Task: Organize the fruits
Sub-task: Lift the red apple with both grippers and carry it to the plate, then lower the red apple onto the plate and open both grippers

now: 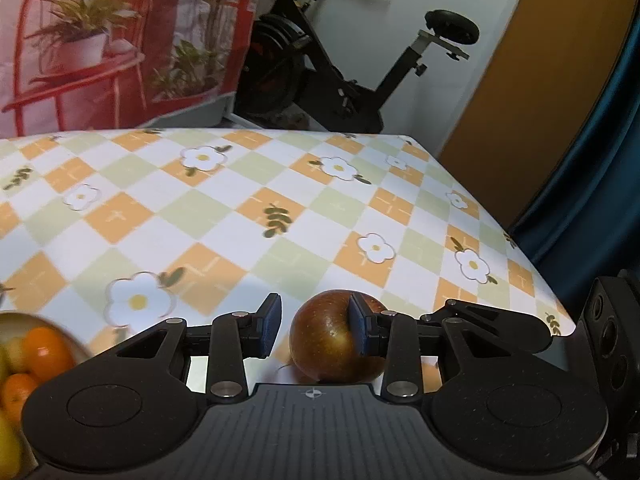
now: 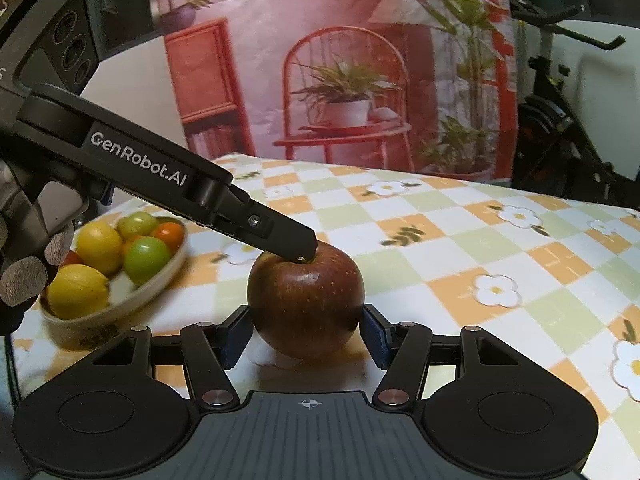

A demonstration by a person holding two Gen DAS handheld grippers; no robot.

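Dark-red apple [image 2: 306, 304] upright on tablecloth [image 2: 460, 248]

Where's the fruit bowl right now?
In the right wrist view, the fruit bowl sits on the checkered tablecloth at left, just left of the red apple.

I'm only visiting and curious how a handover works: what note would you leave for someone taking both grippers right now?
Left gripper: jaws slightly apart, one fingertip resting by the stem hollow of the apple; nothing visibly gripped.
Right gripper: jaws look closed on the apple's sides; the apple sits on the table.
Bowl: beside the apple, holding lemons and other fruit.
Done: that fruit is in the bowl.
Left: the apple, probably bound for the bowl.
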